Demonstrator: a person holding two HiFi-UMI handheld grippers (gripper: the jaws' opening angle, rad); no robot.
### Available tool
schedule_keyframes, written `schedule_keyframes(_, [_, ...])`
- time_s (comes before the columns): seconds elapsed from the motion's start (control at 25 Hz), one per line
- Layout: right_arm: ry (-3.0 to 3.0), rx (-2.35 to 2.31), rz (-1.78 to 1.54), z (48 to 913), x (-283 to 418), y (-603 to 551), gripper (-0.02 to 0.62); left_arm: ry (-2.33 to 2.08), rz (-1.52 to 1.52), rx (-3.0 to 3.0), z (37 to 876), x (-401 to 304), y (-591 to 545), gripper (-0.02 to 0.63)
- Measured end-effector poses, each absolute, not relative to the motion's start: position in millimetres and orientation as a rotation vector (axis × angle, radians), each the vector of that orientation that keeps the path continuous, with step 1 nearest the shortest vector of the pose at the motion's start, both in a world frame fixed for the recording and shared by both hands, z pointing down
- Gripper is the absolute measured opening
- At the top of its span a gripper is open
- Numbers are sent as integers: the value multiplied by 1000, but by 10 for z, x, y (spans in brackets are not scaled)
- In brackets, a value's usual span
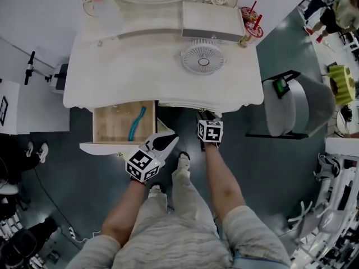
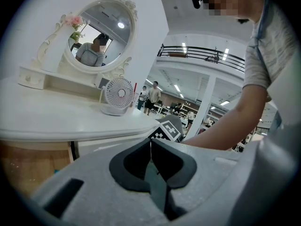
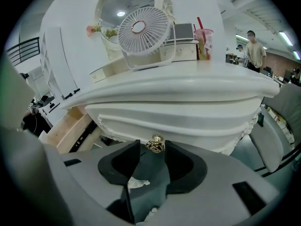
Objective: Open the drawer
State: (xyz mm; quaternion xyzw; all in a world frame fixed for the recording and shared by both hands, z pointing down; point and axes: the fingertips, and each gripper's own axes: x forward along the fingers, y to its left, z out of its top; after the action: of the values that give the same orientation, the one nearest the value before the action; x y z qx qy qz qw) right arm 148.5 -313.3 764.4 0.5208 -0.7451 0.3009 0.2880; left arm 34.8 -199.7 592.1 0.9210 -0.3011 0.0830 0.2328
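A white dressing table (image 1: 140, 66) has its left drawer (image 1: 115, 125) pulled out, with a teal object (image 1: 136, 123) lying on the wood bottom. The middle drawer front (image 3: 178, 121) sits flush under the table edge and carries a small gold knob (image 3: 155, 145). My right gripper (image 3: 152, 143) is open, and the knob stands between its fingertips without the pads pressing on it. In the head view the right gripper (image 1: 208, 115) is up against the table's front edge. My left gripper (image 1: 170, 139) hangs beside the open drawer's right corner; its jaws (image 2: 150, 141) are shut on nothing.
A white desk fan (image 1: 203, 58) stands on the tabletop, with an oval mirror (image 2: 101, 36), a small drawer box (image 1: 212, 21) and a pink cup with red straws (image 1: 251, 27) behind it. A grey chair (image 1: 297, 102) is at the right. The person's legs are below the grippers.
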Motion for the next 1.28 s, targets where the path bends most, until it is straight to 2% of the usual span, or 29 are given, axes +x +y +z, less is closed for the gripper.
schedule_keyframes(1.28, [-1914,1367,789,7695,1541,-2960,121,-822,225,2534,5902,374,-1862,17])
